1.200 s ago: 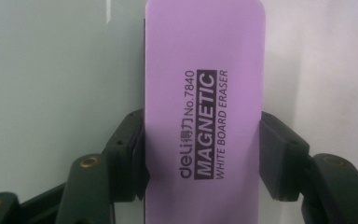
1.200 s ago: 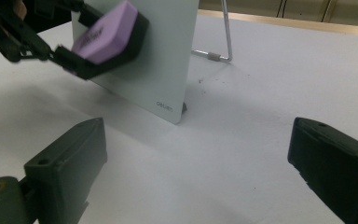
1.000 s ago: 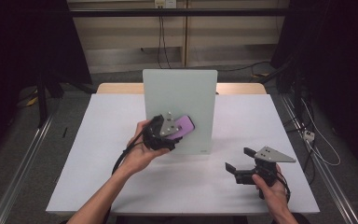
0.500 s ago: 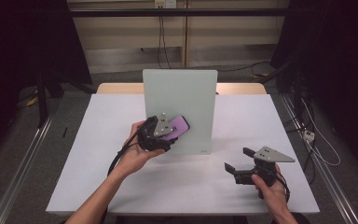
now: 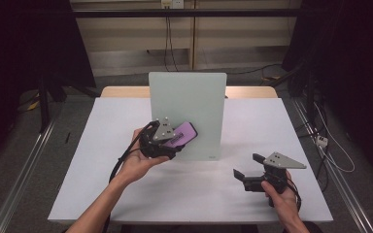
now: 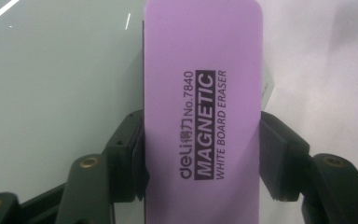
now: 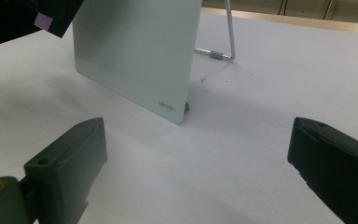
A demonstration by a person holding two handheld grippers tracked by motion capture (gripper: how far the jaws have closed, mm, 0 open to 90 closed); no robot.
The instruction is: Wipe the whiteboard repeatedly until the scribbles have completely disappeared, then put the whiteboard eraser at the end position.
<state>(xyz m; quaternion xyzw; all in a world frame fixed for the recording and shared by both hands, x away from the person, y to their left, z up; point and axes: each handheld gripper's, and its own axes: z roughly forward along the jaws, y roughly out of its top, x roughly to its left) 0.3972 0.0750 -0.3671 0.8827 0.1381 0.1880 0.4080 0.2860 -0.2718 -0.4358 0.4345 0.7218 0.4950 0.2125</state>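
A pale green glass whiteboard stands upright at the middle of the white table. My left gripper is shut on a purple magnetic whiteboard eraser, which I hold against the lower left of the board's face. In the left gripper view the eraser sits clamped between both pads, with the board right behind it. My right gripper rests open on the table at the right, with nothing between its jaws. In the right gripper view it points at the board.
A wire stand props the board from behind. The table's wooden far edge shows past the board. Cables trail from both grippers toward the near edge. Dark floor and rails surround the table.
My left gripper has slid a little to the left across the board's face with the eraser in it. The right hand has stayed put.
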